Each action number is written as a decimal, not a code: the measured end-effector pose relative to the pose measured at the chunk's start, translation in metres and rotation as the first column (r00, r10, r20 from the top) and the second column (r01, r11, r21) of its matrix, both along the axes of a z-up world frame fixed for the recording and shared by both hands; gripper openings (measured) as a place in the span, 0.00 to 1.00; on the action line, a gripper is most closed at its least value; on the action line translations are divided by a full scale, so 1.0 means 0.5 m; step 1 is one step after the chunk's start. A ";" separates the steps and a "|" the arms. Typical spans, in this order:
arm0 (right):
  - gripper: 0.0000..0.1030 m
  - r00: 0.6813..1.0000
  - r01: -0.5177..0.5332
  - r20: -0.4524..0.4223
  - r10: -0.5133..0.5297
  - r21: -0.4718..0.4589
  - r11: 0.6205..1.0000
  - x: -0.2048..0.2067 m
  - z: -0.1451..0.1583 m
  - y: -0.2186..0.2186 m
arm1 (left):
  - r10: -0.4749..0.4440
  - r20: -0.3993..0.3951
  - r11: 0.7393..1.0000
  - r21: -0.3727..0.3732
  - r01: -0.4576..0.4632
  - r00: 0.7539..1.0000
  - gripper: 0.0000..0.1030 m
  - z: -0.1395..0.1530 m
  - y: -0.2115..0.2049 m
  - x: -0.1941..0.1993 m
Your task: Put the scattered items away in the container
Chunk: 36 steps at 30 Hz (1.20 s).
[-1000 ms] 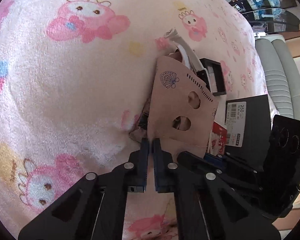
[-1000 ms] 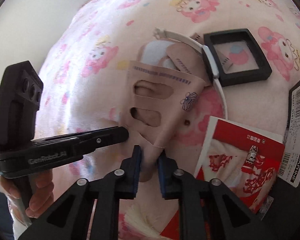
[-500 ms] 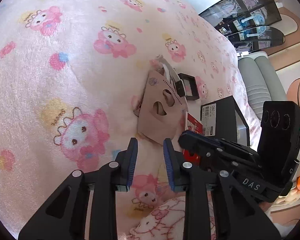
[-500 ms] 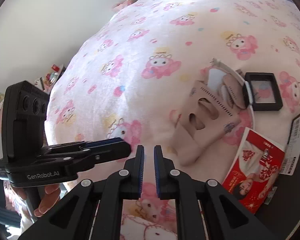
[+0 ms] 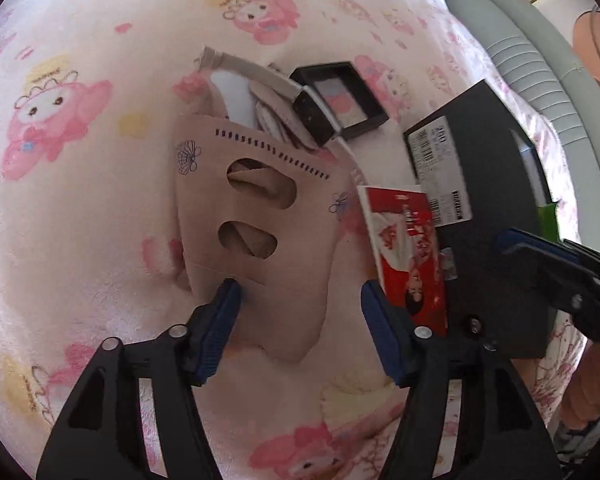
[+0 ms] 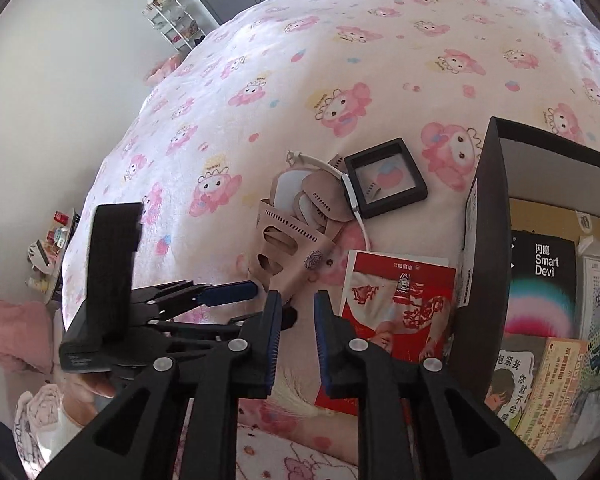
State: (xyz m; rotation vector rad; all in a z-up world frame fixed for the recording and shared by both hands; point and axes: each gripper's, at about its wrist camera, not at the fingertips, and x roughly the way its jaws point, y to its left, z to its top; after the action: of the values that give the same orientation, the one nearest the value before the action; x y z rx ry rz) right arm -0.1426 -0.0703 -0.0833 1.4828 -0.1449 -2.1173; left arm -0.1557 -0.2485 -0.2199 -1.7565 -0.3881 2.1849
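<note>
Surface: you are working over a pink cartoon-print blanket (image 6: 380, 80) covering a bed.
Container: the black box (image 6: 488, 240) is sitting at your right, open, with booklets already lying inside.
Red card (image 5: 408, 248): lying flat, touching the box's outer wall.
Tan cut-out sheet (image 5: 260, 240): lying on the blanket just left of the red card, overlapping smaller tan pieces and a white strap (image 6: 324, 162).
Black frame (image 6: 384, 178): resting beyond the sheet, beside the strap.
Left gripper (image 5: 300, 300): you are holding it wide open, straddling the sheet's near edge, gripping nothing.
Right gripper (image 6: 298, 304): you are holding it partly open, empty, hovering near the red card.
</note>
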 end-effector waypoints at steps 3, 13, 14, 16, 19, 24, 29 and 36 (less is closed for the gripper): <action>0.14 1.000 -0.018 0.013 0.018 0.011 1.000 0.001 -0.008 -0.008 | 0.081 0.030 0.995 0.050 -0.083 0.996 0.04 -0.017 -0.041 0.009; 0.15 0.988 -0.110 0.103 0.116 -0.065 0.992 0.023 -0.026 -0.038 | 0.453 0.002 0.811 0.414 -0.413 0.892 0.03 0.017 -0.235 0.261; 0.17 0.985 -0.114 0.123 0.125 -0.093 0.989 0.023 -0.028 -0.043 | 0.490 0.015 0.777 0.446 -0.445 0.872 0.03 0.012 -0.240 0.291; 0.31 0.982 -0.118 0.133 0.131 -0.103 0.988 0.022 -0.036 -0.056 | 0.555 0.007 0.755 0.416 -0.507 0.832 0.03 0.007 -0.249 0.340; 0.38 0.982 -0.119 0.140 0.126 -0.061 0.991 0.015 -0.061 -0.081 | 0.626 0.023 0.712 0.389 -0.584 0.779 0.04 -0.009 -0.277 0.373; 0.48 0.970 -0.137 0.203 0.132 0.011 0.990 -0.029 -0.124 -0.135 | 0.632 0.017 0.722 0.352 -0.596 0.775 0.25 -0.001 -0.282 0.360; 0.61 0.978 -0.129 0.178 0.109 0.102 0.986 -0.067 -0.169 -0.162 | 0.653 0.004 0.718 0.316 -0.620 0.757 0.37 0.003 -0.290 0.334; 0.26 0.957 -0.222 0.189 0.219 -0.007 0.975 -0.077 -0.208 -0.194 | 0.649 0.106 0.668 0.394 -0.632 0.753 0.07 -0.060 -0.302 0.297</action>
State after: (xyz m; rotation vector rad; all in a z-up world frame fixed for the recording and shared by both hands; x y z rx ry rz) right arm -0.1809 -0.1675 -0.1875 1.6268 -0.0315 -1.8045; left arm -0.0072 -0.3995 -0.2496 -1.4524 -1.5470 2.3050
